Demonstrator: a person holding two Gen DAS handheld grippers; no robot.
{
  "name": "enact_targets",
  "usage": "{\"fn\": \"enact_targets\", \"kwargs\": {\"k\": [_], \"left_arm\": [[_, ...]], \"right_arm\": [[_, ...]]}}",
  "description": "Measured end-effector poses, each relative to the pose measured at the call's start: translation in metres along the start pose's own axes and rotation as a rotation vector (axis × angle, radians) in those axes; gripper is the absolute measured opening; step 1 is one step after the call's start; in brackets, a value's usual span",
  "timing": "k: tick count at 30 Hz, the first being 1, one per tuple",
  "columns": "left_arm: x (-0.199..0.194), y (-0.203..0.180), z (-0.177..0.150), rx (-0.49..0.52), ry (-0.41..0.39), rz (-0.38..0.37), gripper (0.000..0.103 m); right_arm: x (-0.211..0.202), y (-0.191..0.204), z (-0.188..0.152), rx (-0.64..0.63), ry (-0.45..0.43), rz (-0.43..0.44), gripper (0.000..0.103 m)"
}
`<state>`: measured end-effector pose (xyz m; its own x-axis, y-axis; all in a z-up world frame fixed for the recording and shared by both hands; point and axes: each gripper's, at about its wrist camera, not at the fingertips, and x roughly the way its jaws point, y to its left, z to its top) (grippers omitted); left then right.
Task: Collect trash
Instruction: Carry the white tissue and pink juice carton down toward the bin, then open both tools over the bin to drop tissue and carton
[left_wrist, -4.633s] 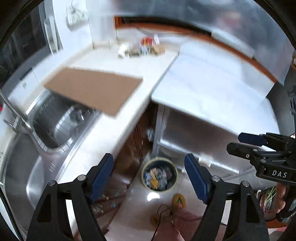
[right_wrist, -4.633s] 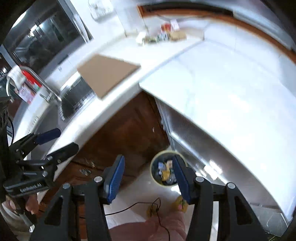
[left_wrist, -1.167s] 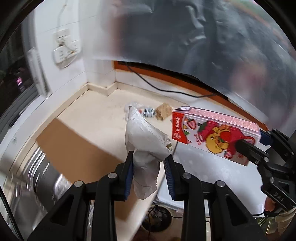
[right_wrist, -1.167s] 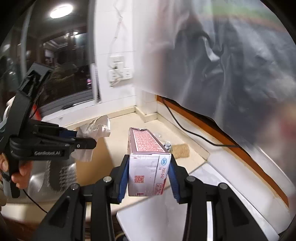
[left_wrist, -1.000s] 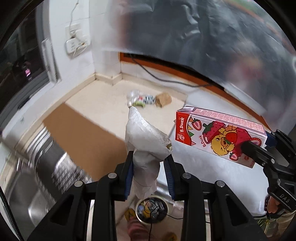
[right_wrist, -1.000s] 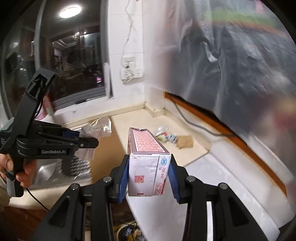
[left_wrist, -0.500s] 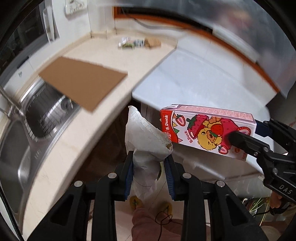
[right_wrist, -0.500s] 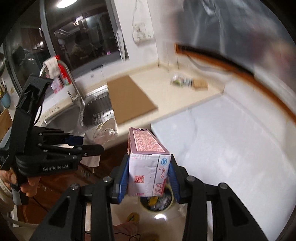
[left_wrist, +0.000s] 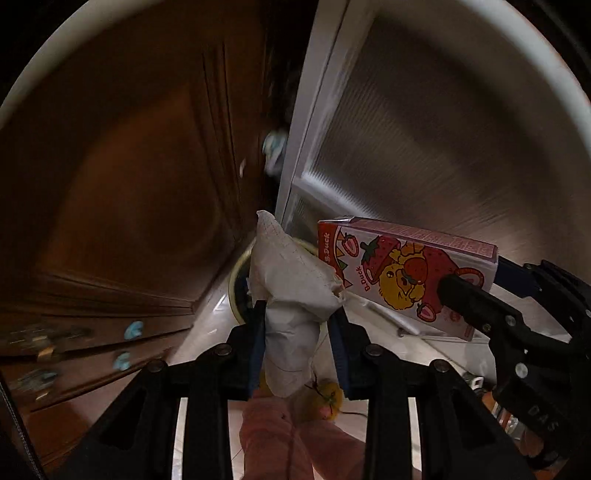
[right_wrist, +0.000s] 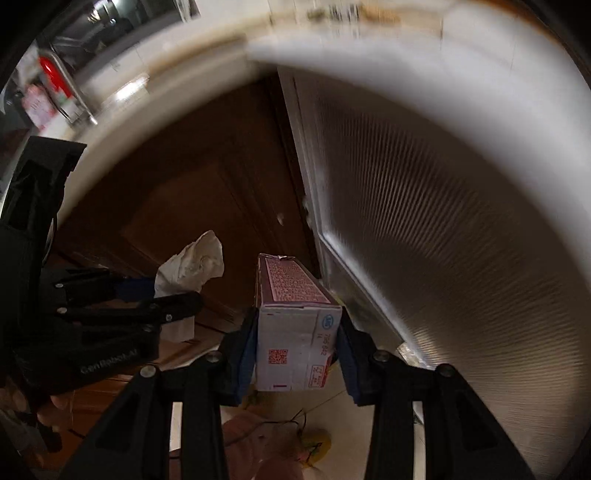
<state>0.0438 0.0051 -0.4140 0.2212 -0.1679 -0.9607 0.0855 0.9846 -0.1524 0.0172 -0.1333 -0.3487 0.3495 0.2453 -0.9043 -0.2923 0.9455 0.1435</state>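
A ribbed metal cabinet door (left_wrist: 436, 147) fills the right of both wrist views, with a pale frame edge (left_wrist: 306, 110) down its left side, and a dark brown wooden cabinet (left_wrist: 122, 177) fills the left; a pale countertop edge (right_wrist: 369, 51) arcs over both in the right wrist view. Low at the left of the left wrist view run wooden drawer fronts (left_wrist: 85, 354) with small blurred handles. Between the two cabinets, down on the light floor (left_wrist: 214, 314), the yellowish rim of a round trash bin (left_wrist: 236, 280) shows just behind the paper, mostly hidden by it. The right gripper (right_wrist: 297, 354) has its fingers closed narrowly on a pink strawberry milk carton (right_wrist: 295, 325), clamped near its bottom end with its length pointing forward; in the left wrist view the same carton (left_wrist: 399, 280) hangs tilted at the right, held above the floor near the bin. The left gripper (left_wrist: 297, 343) pinches a crumpled white paper wad (left_wrist: 291, 291) between its blue pads (left_wrist: 256, 339), the wad sticking up above the fingers and sitting in front of the bin rim; from the right wrist view that paper (right_wrist: 192, 262) is to the left of the carton, apart from it. A yellow slipper (left_wrist: 327, 400) and a thin black cable (left_wrist: 354, 410) lie on the floor below the grippers.
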Motion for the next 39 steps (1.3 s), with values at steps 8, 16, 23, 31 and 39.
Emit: {"fn": "enact_targets", "kwargs": {"k": [8, 16, 23, 31, 39], "left_arm": [[0.135, 0.026, -0.002, -0.011, 0.051, 0.063, 0.053], [0.176, 0.049, -0.01, -0.077, 0.051, 0.105, 0.085], [0.165, 0.042, -0.015, -0.056, 0.033, 0.124, 0.099], [0.136, 0.033, -0.002, -0.04, 0.013, 0.137, 0.099], [0.075, 0.018, 0.001, -0.046, -0.006, 0.128, 0.099]], "right_arm": [[0.149, -0.022, -0.031, 0.055, 0.081, -0.036, 0.041], [0.204, -0.032, -0.053, 0.066, 0.105, -0.073, 0.057], [0.203, -0.033, -0.058, 0.086, 0.121, -0.056, 0.057], [0.179, -0.03, -0.053, 0.1, 0.122, -0.023, 0.057], [0.123, -0.024, -0.041, 0.112, 0.113, -0.016, 0.057]]}}
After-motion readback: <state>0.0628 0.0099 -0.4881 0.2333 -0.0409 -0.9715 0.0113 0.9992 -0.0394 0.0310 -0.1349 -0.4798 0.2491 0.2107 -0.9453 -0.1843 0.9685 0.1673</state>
